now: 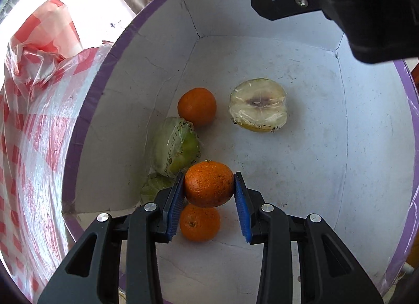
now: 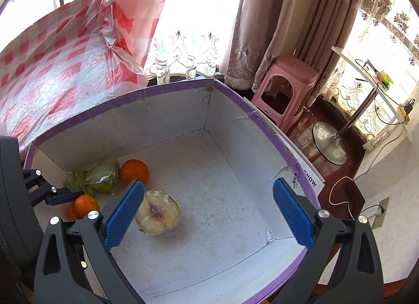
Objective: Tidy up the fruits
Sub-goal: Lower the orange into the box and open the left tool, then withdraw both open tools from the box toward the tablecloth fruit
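While over box point(image 1: 366, 147), orange point(image 1: 208, 184) between left tool point(image 1: 208, 194) pads

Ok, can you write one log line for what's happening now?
left gripper: shut on orange, over box | right gripper: open, empty, above box | in box: two oranges, wrapped fruit

The held orange point(image 1: 208, 184) covers the top of another orange point(image 1: 199, 223) under it. The left gripper's pad hides part of a wrapped green fruit point(image 1: 154, 188). Box point(image 1: 366, 199) print is cut short, reading "CHOW".
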The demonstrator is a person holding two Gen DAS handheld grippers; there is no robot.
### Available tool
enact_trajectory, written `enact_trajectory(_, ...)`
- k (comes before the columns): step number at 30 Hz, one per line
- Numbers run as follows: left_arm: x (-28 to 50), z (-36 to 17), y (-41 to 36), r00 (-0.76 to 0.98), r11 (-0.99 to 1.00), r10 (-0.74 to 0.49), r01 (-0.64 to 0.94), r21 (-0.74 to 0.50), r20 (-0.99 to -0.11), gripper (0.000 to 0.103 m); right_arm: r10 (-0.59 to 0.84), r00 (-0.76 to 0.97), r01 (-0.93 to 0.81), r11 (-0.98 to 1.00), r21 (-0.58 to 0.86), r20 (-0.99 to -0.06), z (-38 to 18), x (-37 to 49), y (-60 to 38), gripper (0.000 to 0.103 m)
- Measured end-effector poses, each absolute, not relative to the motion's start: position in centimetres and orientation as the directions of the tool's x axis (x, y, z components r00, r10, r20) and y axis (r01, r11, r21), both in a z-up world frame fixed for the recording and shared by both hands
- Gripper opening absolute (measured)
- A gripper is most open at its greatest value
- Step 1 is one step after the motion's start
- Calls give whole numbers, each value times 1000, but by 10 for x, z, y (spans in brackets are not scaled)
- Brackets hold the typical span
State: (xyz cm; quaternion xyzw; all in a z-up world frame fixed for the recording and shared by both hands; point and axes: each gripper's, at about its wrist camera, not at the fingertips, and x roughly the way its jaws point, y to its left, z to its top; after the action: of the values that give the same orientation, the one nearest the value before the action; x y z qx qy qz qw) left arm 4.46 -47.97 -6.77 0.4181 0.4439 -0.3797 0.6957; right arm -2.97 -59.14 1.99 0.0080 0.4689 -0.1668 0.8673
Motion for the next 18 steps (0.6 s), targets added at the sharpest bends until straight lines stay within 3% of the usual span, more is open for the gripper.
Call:
enact_trajectory(11,57,-72,-481,298,396,-172,894,211,-939,47,-257,493,312,944,-107,-831,10,-29,-593,99)
enact_trajectory(15,60,-61,-472,299,409,-240,894,183,-924,79,-266,494,326,939,-108,-828,10,-31,-595,99)
enact_trajectory(18,60,-50,-466,304,419,-287,893,167,-908,82,-282,517,369,925,-86,-808,17,-36,-601,99)
